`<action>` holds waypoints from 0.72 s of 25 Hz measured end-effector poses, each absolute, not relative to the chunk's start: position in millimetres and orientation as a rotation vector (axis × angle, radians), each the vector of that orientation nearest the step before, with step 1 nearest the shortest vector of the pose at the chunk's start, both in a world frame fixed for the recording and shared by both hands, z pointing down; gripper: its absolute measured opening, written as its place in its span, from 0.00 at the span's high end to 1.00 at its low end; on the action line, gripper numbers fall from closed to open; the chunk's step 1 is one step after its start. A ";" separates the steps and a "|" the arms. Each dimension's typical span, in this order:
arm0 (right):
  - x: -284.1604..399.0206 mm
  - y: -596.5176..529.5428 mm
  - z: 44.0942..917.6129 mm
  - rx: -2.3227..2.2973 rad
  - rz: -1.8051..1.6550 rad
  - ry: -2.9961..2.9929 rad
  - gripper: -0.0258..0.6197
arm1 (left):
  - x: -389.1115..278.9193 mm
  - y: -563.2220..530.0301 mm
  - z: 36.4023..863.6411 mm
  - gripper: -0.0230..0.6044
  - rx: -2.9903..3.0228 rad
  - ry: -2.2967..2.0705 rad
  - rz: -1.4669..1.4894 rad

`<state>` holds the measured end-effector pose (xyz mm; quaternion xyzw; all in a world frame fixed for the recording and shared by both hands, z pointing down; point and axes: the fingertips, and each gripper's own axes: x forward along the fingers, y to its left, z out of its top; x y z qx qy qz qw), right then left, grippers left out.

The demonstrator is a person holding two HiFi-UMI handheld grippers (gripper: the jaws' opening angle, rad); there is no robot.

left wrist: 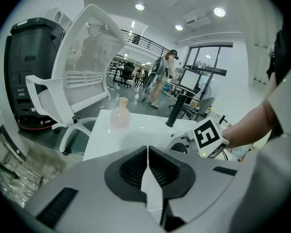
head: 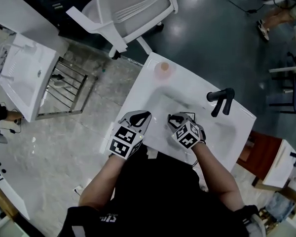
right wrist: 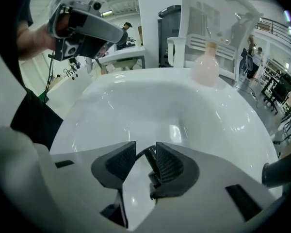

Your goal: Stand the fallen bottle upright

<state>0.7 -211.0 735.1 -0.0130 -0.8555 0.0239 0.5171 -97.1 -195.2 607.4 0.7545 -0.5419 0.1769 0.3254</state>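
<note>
The pink bottle (head: pixel 163 68) stands upright, long axis vertical, at the far corner of the worktop (head: pixel 143 90), well ahead of both tools. My right hand-held gripper (head: pixel 176 118) hangs over the basin (head: pixel 187 102), jaws partly apart and empty. My left hand-held gripper (head: pixel 140 116), jaws together on nothing, looks to me about equally near.

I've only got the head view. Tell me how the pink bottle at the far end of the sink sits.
Observer: The left gripper view shows the pink bottle standing upright, neck up, on the sink ledge.
Operator: Report the left gripper's fingers.
Observer: The left gripper has its fingers together, with nothing between them.
Operator: Now the right.
Observer: The right gripper has its fingers apart, with nothing between them.
</note>
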 end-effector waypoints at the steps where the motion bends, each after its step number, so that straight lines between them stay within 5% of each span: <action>1: 1.3 -211.1 740.7 -0.034 0.056 -2.039 0.73 | -98.2 -193.5 609.5 0.92 1.969 -1.425 0.461; 18: 4.7 -192.0 789.0 -0.050 -0.112 -1.803 0.63 | -109.6 -160.7 611.6 0.92 1.937 -1.455 0.411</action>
